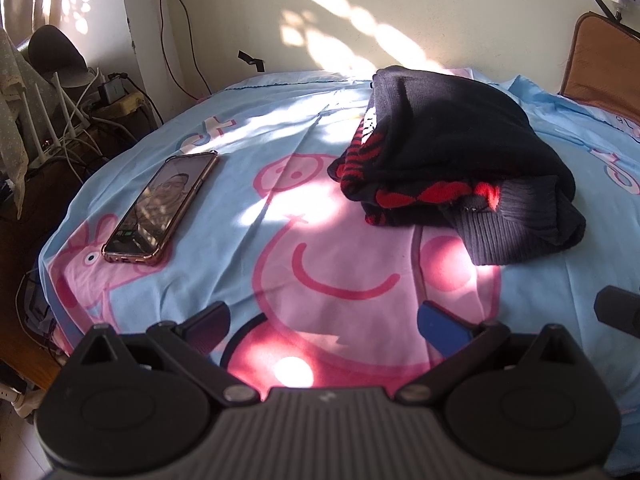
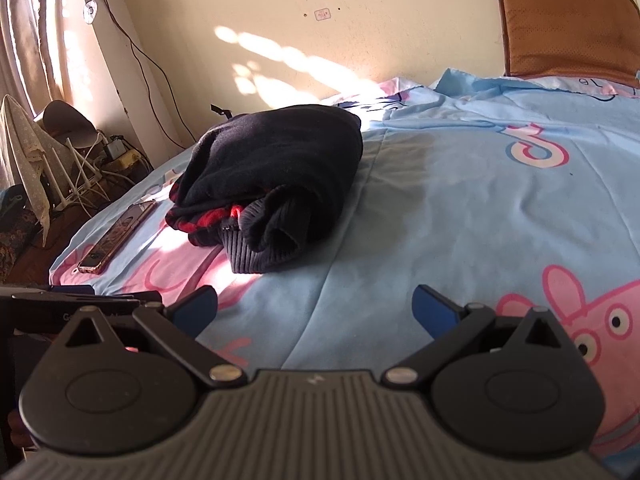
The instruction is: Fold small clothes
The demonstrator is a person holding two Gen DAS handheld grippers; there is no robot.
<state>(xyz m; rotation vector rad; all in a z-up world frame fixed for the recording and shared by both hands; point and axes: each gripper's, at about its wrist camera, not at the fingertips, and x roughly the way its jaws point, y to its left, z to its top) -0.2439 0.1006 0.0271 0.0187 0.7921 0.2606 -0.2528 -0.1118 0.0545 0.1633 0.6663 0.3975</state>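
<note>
Ribbed, seemingly woollen black-red sweater [image 1: 452, 160] bundled on smooth bedsheet [image 1: 280, 208], both claws spread, empty.

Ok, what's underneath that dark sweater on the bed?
The dark sweater lies bundled on the blue cartoon bedsheet, with red-striped knit showing at its folded edge. Whether anything else lies beneath is covered.

Dark navy/black knit sweater [image 1: 460, 160] w/ red-and-black patterned parts, lying in a folded bundle on the blue cartoon-print bed cover [image 1: 280, 128]. Bundle is lumpy, rounded on top, not flat. Red striped layers stick out at its near-left side; a ribbed cuff or hem hangs out at the near edge, flat on the cover. Sits toward the bed's far edge by the wall, well in from the left edge. Part sunlit, mostly in shade.
</note>
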